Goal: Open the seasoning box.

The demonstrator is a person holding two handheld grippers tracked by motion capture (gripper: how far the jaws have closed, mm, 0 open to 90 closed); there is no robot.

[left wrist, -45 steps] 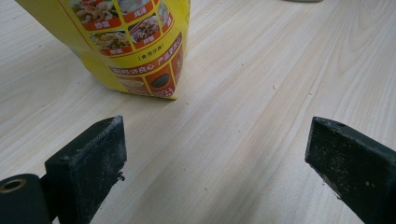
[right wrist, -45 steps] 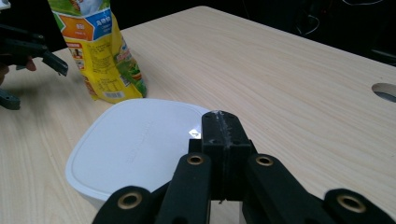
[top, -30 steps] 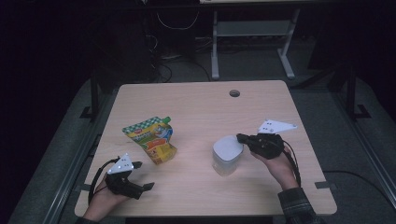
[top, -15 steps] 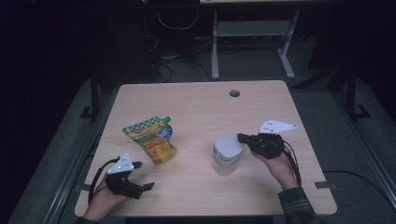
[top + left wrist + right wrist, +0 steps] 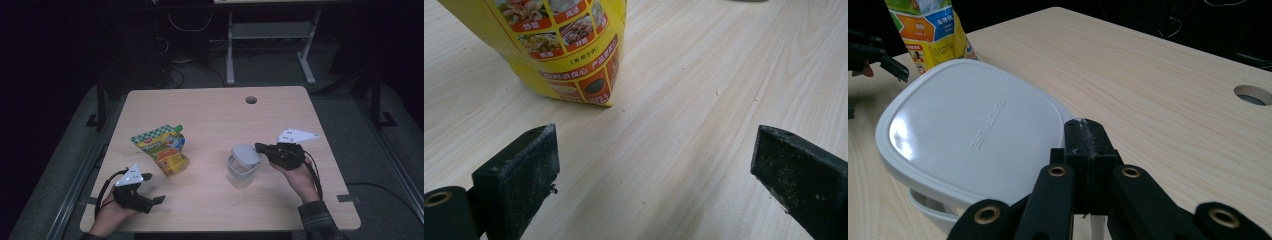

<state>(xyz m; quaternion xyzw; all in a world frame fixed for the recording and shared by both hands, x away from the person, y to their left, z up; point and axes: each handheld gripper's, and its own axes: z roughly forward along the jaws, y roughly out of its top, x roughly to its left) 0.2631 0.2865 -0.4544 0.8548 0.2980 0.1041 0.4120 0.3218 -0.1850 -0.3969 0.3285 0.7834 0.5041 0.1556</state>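
Glossy white plastic lid [image 5: 973, 135], glossy printed pouch [image 5: 162, 149], matt pale wood-grain table [image 5: 210, 115].

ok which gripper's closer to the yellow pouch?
Left. The left gripper sits open just below the yellow pouch, its jaws apart from it. The right gripper is across the table, shut on the lid of the clear container.

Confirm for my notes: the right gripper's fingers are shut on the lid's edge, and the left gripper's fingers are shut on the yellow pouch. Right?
Half right. The left gripper has its fingers wide open, short of the yellow pouch, as the left gripper view shows. The right gripper is indeed shut on the lid.
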